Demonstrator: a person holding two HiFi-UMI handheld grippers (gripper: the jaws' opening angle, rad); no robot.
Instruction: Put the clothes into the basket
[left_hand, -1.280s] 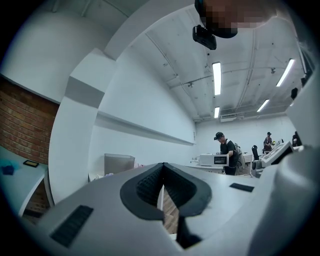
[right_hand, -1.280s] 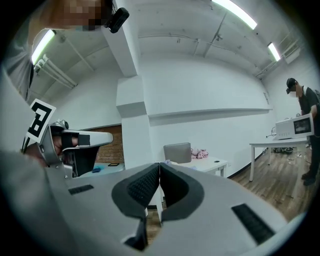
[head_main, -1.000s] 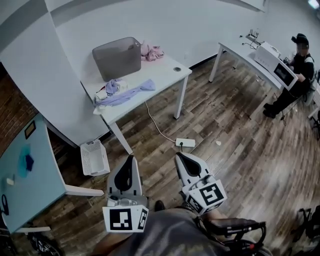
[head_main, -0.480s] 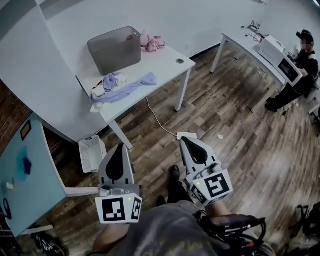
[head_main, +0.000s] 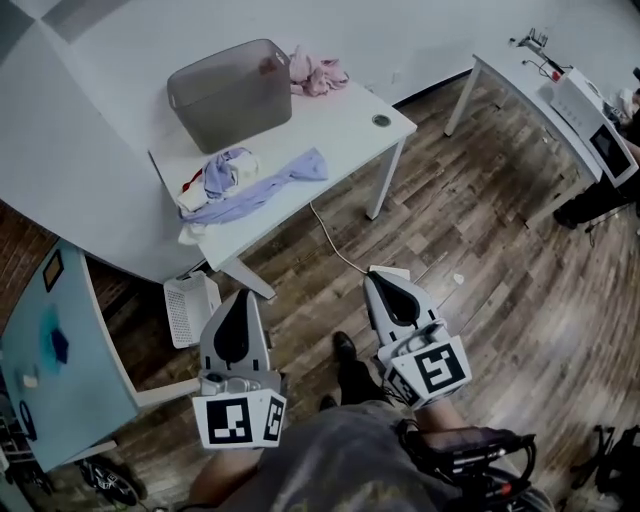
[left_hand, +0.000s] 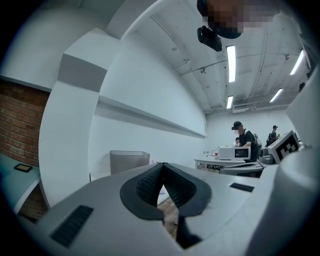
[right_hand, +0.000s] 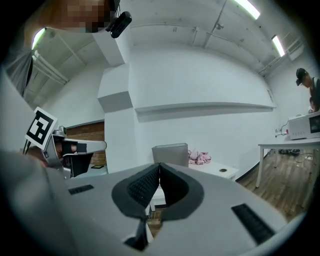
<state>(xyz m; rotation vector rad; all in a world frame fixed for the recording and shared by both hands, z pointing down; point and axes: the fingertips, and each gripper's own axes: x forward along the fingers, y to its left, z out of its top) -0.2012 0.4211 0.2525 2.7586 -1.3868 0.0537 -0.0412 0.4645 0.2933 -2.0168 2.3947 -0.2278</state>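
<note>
In the head view the table (head_main: 340, 125) stands well ahead of both tools and a little to the left, so the coming move is, I judge, a walk-up and a forward reach. The left gripper (head_main: 244, 294) and right gripper (head_main: 374, 276) are held level over the plank floor (head_main: 480, 230), side by side, each with its jaws pressed together on nothing. The basket (head_main: 230, 95), a grey straight-walled tub with rounded corners, sits at the table's far left; I cannot tell what it holds. A lavender cloth (head_main: 270, 185) lies limp and rumpled along the near edge. Its long axis runs left to right, the right end slightly farther, and it is bunched with white and blue pieces at its left end. It lies almost straight ahead of the left gripper, which looks the nearer tool. A soft pink heap (head_main: 318, 74) sits just beside the basket's right wall at the far edge, more on the right gripper's side. The left gripper view shows ribbed dark pads (left_hand: 148, 184) meeting at the tips, empty, with the basket far beyond and slightly left. The right gripper view shows the same closed, empty jaws, with the basket dead ahead and the pink heap just right of it, both well apart from the tips.
</note>
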